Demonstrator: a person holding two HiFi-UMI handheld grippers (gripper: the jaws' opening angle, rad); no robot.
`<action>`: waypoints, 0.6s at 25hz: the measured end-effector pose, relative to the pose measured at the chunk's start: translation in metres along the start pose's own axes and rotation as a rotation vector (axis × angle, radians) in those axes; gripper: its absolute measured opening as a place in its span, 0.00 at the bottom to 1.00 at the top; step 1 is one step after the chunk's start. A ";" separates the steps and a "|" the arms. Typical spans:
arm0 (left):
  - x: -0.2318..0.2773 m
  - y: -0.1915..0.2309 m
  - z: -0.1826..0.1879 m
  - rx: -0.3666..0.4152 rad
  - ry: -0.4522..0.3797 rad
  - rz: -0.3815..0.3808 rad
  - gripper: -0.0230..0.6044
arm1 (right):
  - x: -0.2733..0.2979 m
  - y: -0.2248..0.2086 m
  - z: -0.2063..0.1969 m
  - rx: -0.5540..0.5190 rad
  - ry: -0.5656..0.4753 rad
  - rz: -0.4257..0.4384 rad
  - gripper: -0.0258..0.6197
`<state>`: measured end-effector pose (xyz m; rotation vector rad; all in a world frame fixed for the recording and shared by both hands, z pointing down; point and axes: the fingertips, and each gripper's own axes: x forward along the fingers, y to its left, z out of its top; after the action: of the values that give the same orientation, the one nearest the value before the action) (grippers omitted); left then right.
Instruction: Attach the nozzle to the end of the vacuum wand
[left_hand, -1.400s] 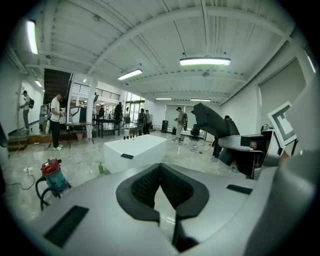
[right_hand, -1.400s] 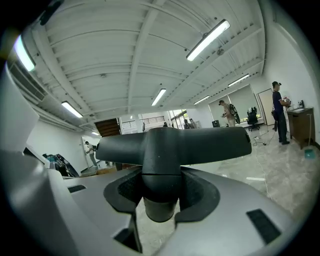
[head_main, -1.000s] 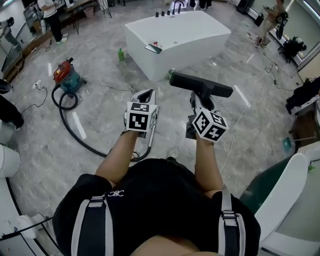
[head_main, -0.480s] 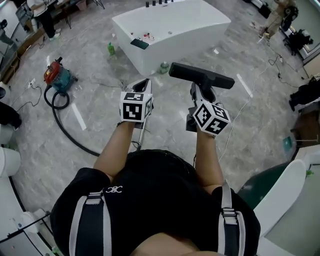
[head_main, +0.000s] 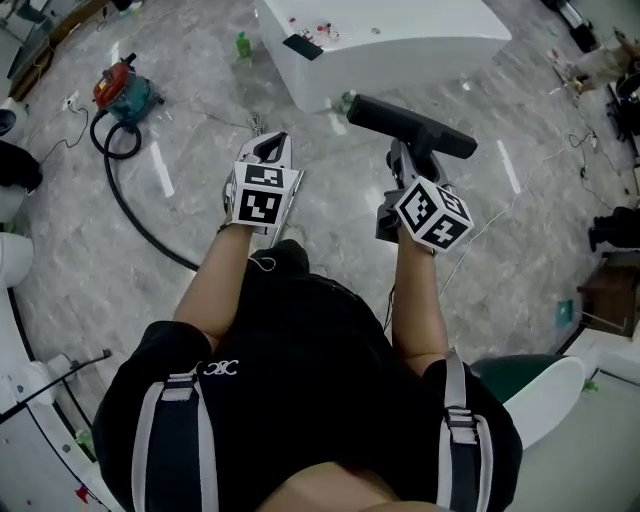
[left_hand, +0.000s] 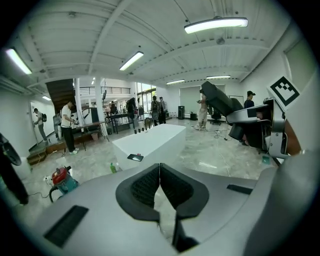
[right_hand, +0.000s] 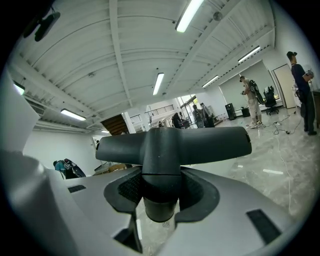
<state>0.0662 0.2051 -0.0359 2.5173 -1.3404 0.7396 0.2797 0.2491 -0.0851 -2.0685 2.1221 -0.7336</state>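
The black T-shaped nozzle (head_main: 412, 126) is held out over the floor, its neck clamped in my right gripper (head_main: 408, 165). In the right gripper view the nozzle (right_hand: 172, 144) fills the middle, and the right gripper (right_hand: 160, 197) is shut on its neck. My left gripper (head_main: 270, 142) is level with it on the left, shut with nothing in it. In the left gripper view its jaws (left_hand: 159, 175) meet, and the nozzle (left_hand: 220, 100) shows at upper right. The red and teal vacuum (head_main: 124, 84) and its black hose (head_main: 135, 205) lie on the floor to the left. I cannot make out the wand.
A long white table (head_main: 400, 45) stands ahead with small items on top. A green bottle (head_main: 241, 42) and another bottle (head_main: 346, 100) stand on the floor beside it. Thin cables cross the marble floor. Several people stand at the far side of the hall.
Both grippers have travelled with the person across the floor. The table and vacuum have slid up the head view. The nozzle stays in the right gripper. The thin wand seen under the left gripper is gone from sight.
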 end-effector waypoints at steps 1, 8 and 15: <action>0.007 0.007 -0.002 -0.011 0.005 0.005 0.05 | 0.010 0.002 -0.001 -0.005 0.011 0.010 0.32; 0.096 0.057 -0.011 -0.075 0.066 0.023 0.05 | 0.104 0.010 -0.004 -0.077 0.065 0.073 0.32; 0.192 0.108 0.000 -0.128 0.133 0.014 0.05 | 0.216 0.011 0.005 -0.108 0.125 0.114 0.32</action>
<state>0.0670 0.0050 0.0555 2.3197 -1.3174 0.7828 0.2544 0.0393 -0.0373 -1.9799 2.3741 -0.7685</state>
